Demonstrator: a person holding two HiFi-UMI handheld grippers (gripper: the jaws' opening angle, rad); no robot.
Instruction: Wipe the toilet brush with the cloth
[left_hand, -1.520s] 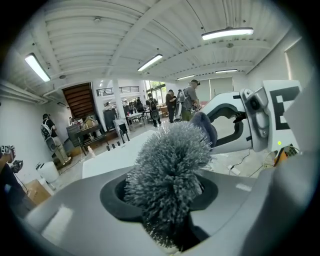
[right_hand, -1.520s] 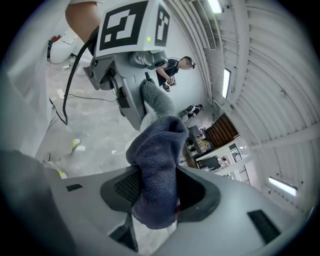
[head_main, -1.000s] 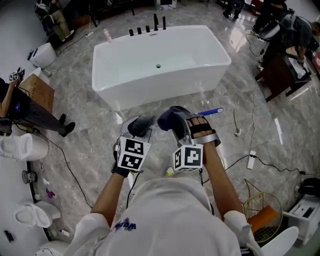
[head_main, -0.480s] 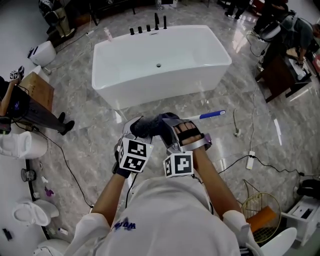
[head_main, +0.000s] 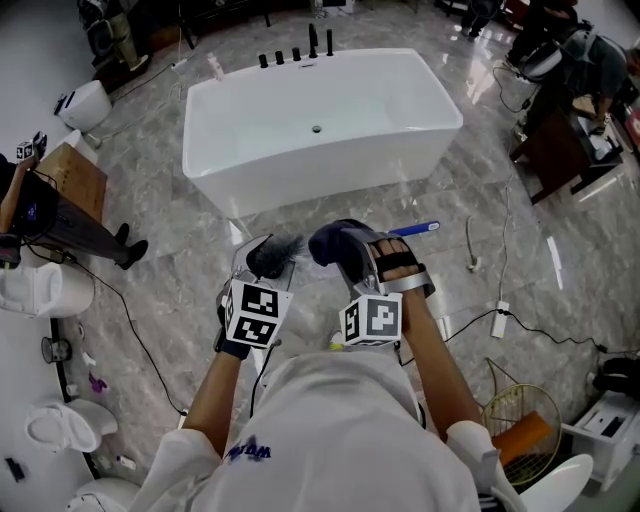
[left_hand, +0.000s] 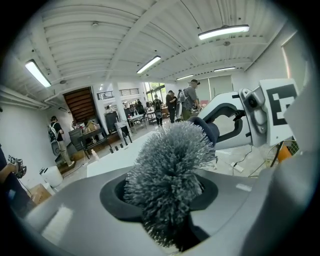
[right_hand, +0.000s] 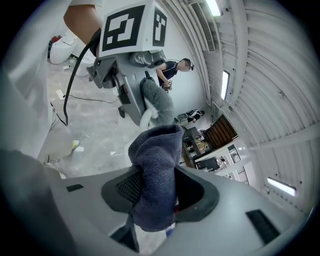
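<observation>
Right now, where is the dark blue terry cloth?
The cloth is at the head view's centre, clamped in the right gripper, just right of the grey toilet brush head held by the left gripper, below the white bathtub.

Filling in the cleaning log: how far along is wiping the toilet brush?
Done: left gripper grips the toilet brush, right gripper the cloth, its jaws just tightening. In hand: cloth held close beside the bristles; whether they touch is unclear. Left: likely the wiping strokes; nothing shows the brush is finished.
</observation>
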